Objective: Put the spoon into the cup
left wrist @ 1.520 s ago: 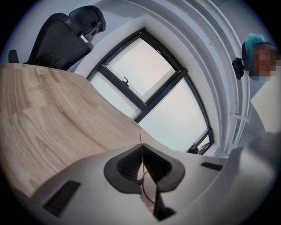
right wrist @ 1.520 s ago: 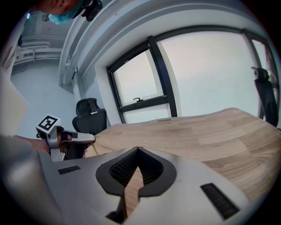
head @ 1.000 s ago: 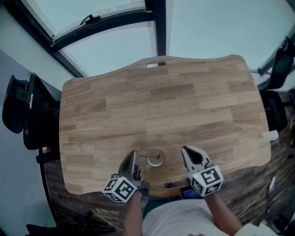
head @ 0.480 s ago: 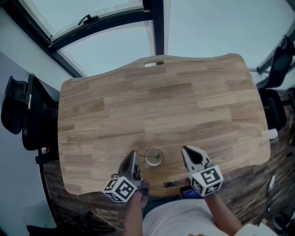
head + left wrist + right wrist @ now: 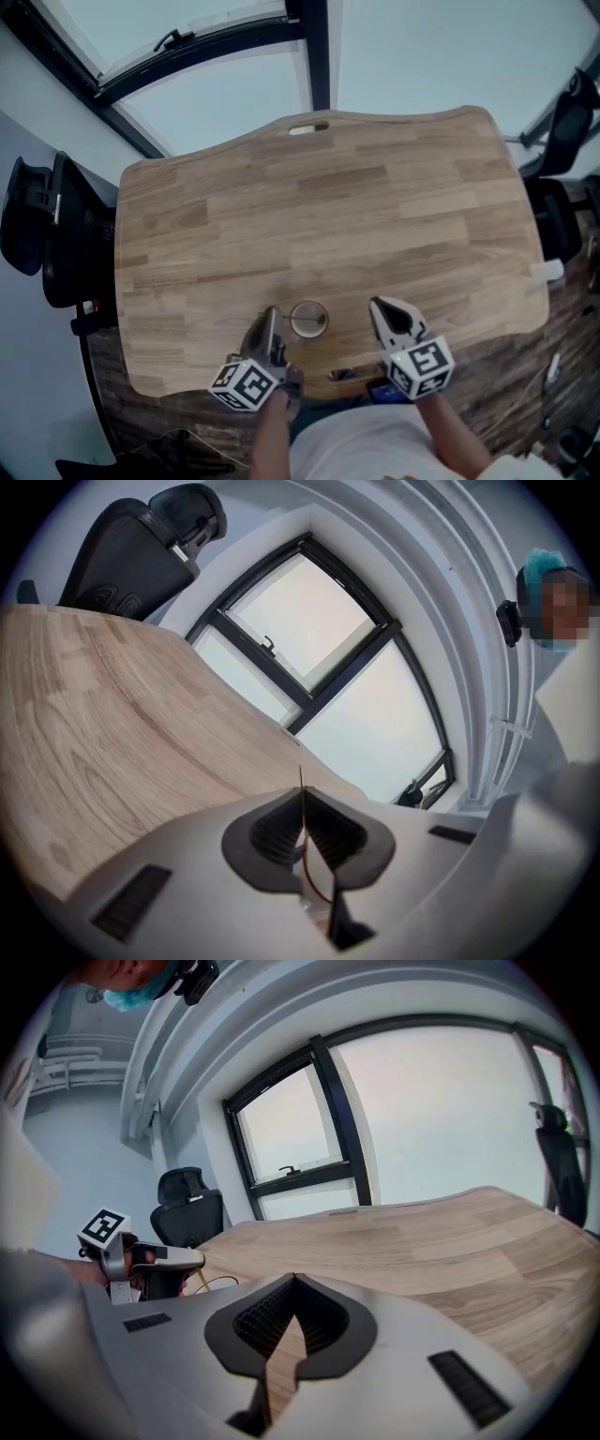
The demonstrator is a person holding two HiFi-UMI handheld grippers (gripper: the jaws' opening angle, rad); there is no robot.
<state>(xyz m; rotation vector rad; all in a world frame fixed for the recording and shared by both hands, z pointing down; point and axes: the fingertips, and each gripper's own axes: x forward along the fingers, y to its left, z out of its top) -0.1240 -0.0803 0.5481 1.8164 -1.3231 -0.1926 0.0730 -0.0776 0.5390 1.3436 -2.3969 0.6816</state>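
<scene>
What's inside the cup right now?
Looking down into the cup, only its pale inside shows; the bottom is too small to check. The spoon isn't in it: the left claw pinches it.

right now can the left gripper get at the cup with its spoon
Probably yes: the left gripper, shut on the spoon, sits right beside the cup, with only bare table between them.

Office, wooden desk [image 5: 328, 206], black swivel chairs [image 5: 37, 225], large windows [image 5: 422, 1119]

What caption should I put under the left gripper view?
Left tongs clamp a thin spoon, seen edge-on, over the wooden table by a big window.
</scene>
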